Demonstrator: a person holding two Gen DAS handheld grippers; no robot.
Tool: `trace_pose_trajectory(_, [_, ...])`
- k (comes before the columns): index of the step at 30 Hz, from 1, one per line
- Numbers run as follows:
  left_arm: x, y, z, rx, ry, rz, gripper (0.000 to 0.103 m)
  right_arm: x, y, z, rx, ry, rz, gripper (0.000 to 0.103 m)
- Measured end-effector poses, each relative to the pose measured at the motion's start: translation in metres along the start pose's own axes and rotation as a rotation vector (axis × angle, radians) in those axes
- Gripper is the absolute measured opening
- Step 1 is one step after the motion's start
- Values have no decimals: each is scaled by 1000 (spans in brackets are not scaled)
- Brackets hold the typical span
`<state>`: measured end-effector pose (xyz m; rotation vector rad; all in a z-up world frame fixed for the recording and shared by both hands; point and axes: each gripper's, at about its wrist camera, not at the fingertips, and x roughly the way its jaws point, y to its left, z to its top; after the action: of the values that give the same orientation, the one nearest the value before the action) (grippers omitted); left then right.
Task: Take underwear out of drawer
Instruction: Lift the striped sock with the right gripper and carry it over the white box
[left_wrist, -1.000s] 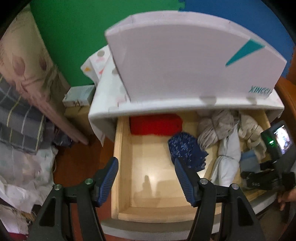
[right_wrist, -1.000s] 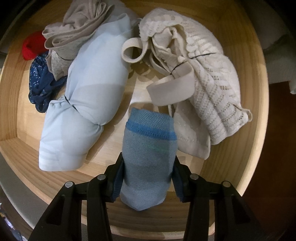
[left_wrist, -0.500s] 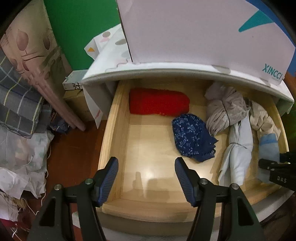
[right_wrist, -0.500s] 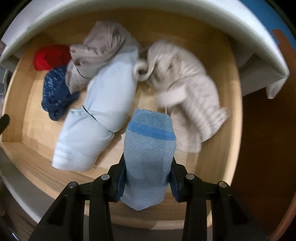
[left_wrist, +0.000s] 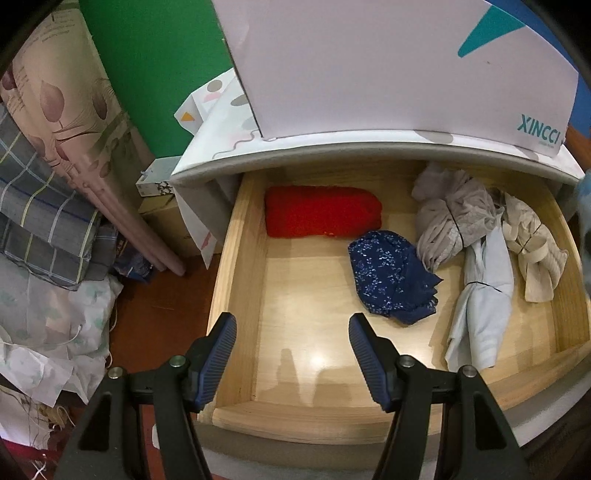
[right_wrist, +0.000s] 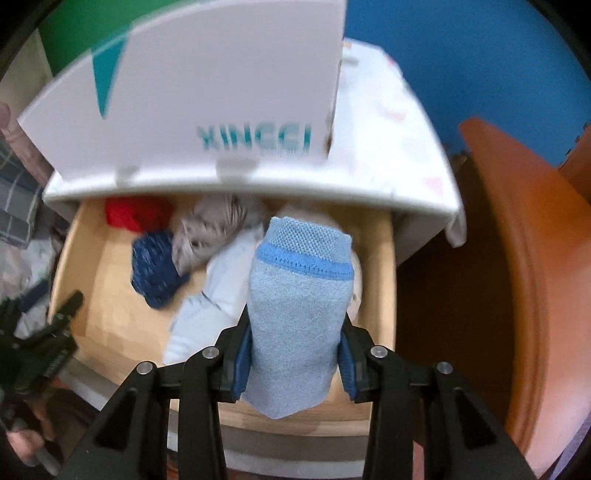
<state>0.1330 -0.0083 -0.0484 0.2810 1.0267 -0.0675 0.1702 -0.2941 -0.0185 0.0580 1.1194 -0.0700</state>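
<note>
Item 1. Right hand-held gripper (right_wrist: 293, 363): clenched on the blue roll (right_wrist: 299, 317), a rolled light-blue knit brief with a brighter blue mesh band at its far end. Roll is held above the open drawer (right_wrist: 384, 295), pads pressing its lower half from both sides. Judged light, soft, compressible, not slippery, not fragile; a mid-body pinch across the roll suits it, since a hold on the band alone could let it unroll.

Item 2. Left hand-held gripper (left_wrist: 290, 358): released, nothing between the pads, over the drawer's bare near-left corner.

Item 3. Drawer contents, near to far: pale-blue bundle (left_wrist: 484, 295), navy print piece (left_wrist: 391, 275), cream lace piece (left_wrist: 535, 243), grey bundle (left_wrist: 450, 218), red fold (left_wrist: 321, 210). All limp cloth, likely to sag or trail if taken by an edge.

Item 4. White box (left_wrist: 388, 62) on the cabinet top.
</note>
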Motion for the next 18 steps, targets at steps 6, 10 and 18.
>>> trace_pose_trajectory(6, [1, 8, 0, -32, 7, -11, 65, -35, 1, 28, 14, -98, -1, 36])
trace_pose_trajectory(10, [2, 9, 0, -40, 8, -14, 65, -70, -5, 43, 10, -159, -5, 36])
trace_pose_trajectory(18, [3, 11, 0, -53, 13, -19, 65, -67, 2, 48, -40, -84, 50, 37])
